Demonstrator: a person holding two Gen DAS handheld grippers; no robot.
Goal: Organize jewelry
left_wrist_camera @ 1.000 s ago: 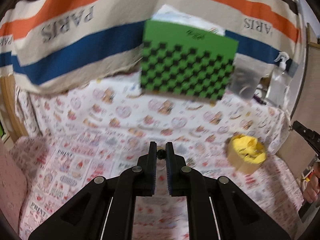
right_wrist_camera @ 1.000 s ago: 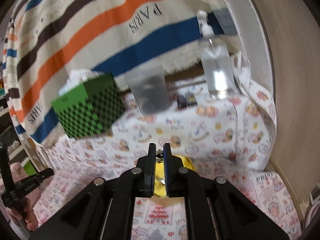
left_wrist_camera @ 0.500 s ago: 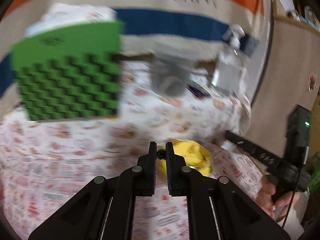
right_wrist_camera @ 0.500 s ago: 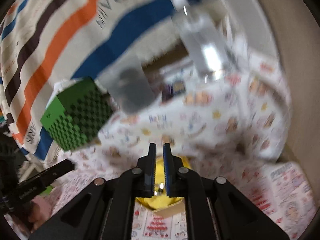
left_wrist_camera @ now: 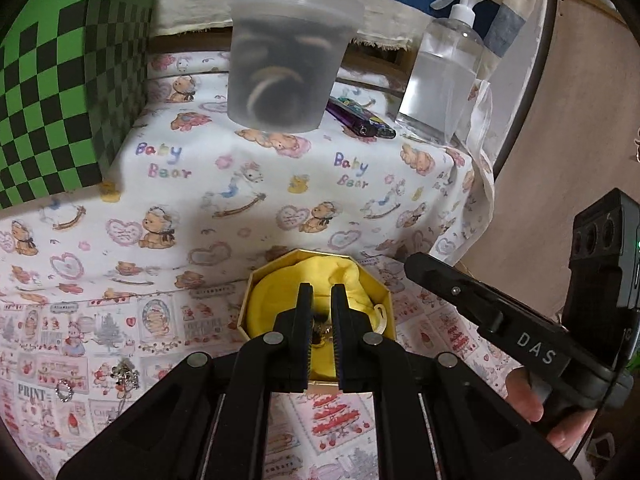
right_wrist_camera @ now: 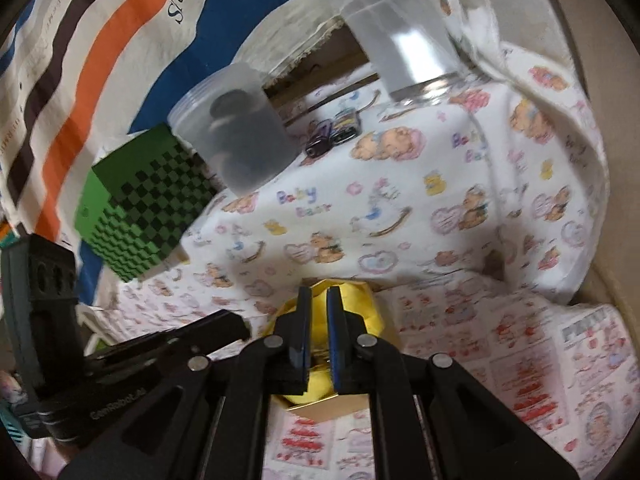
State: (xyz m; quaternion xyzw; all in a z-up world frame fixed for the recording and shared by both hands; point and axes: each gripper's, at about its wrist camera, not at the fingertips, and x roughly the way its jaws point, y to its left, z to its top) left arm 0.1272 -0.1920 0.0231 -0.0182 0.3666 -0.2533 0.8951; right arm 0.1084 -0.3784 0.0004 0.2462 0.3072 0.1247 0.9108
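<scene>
A gold octagonal jewelry box (left_wrist_camera: 256, 280) lined with yellow cloth (left_wrist_camera: 272, 292) sits on the patterned cloth; it also shows in the right wrist view (right_wrist_camera: 356, 292). My left gripper (left_wrist_camera: 321, 294) hovers over the box, its jaws slightly parted, with a small gold piece of jewelry (left_wrist_camera: 320, 330) between the fingers lower down. My right gripper (right_wrist_camera: 316, 298) is over the same box, jaws slightly parted, nothing seen between its tips. A ring (left_wrist_camera: 64, 389) and a sparkly jewelry piece (left_wrist_camera: 124, 374) lie on the cloth to the left.
A green checkered box (left_wrist_camera: 52, 100), a frosted plastic container (left_wrist_camera: 288, 56), a purple lighter (left_wrist_camera: 360, 118) and a clear spray bottle (left_wrist_camera: 444, 76) stand on the raised shelf behind. A wooden wall (left_wrist_camera: 560, 120) is at the right.
Both grippers swung toward the yellow-lined box and now hover over it. Their jaws, earlier pinched on small items, now stand slightly parted.
</scene>
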